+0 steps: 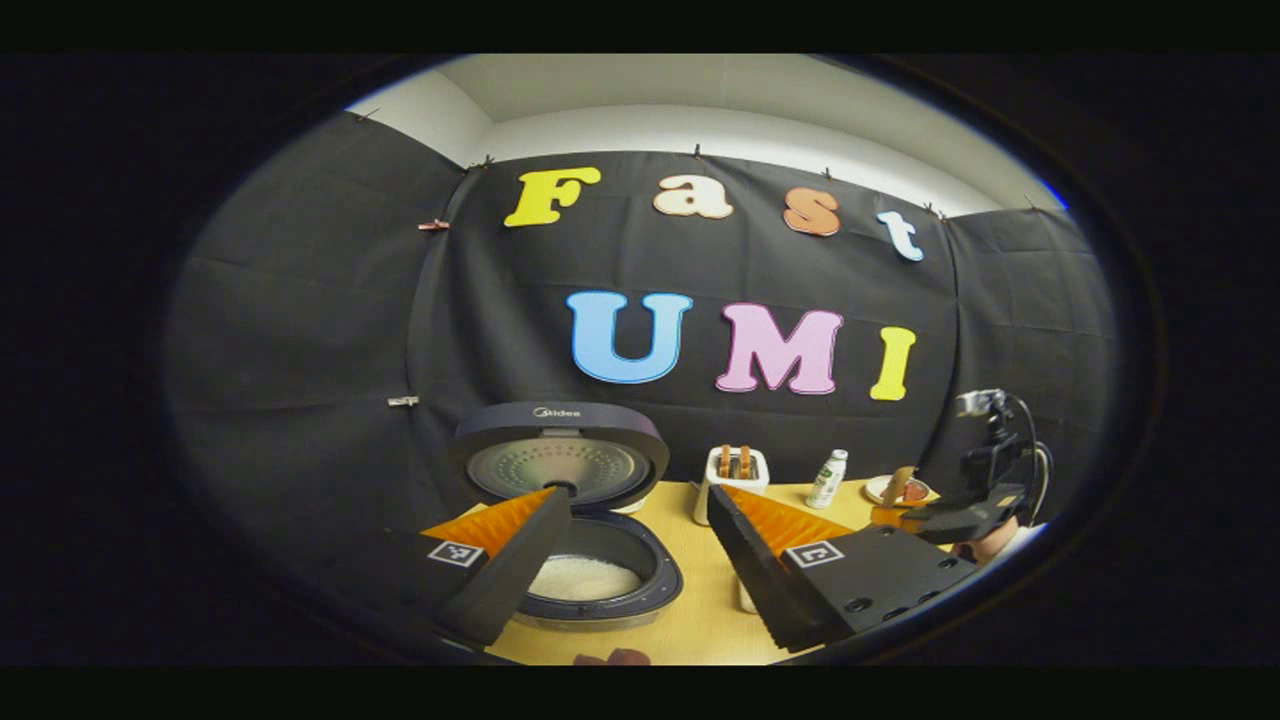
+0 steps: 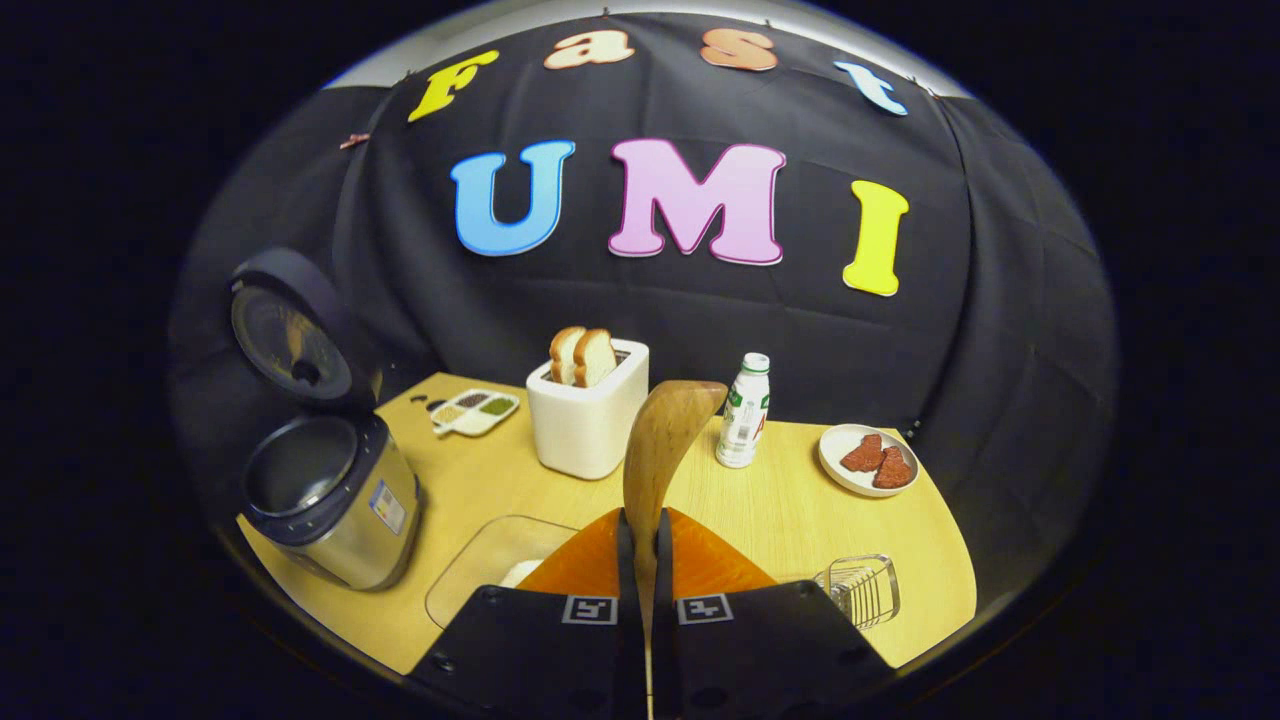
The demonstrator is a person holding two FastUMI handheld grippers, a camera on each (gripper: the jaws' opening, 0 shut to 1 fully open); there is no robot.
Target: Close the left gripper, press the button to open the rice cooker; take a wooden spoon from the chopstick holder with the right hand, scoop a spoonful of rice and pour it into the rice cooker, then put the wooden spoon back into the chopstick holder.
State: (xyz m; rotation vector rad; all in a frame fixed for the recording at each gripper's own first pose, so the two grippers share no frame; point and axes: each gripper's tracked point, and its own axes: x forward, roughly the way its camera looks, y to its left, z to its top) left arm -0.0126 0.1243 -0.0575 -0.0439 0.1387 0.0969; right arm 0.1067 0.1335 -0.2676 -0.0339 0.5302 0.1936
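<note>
I see the table [image 2: 800, 500] with the cooker [image 2: 330, 500] at its left edge, lid [image 2: 290, 335] up; in the left gripper view the pot [image 1: 585, 578] holds white rice. Toaster [image 2: 588, 420] sits mid-table with two bread slices [image 2: 583, 357] standing in it. A clear tub [image 2: 490, 565] lies near me, something white inside, partly hidden by my right gripper [image 2: 640, 560]. Plate [image 2: 866, 458] at right carries two reddish pieces. Wire holder [image 2: 862, 588] sits at the near right, contents hard to tell. Divided tray [image 2: 474, 411] behind the cooker has grains in its sections. Bottle [image 2: 744, 410] stands just right of the toaster. My right jaws clamp the spoon [image 2: 665, 440] handle, bowl end tilted up ahead of them, above the table. My left gripper [image 1: 640, 545] hangs over the cooker, jaws spread apart, nothing between.
</note>
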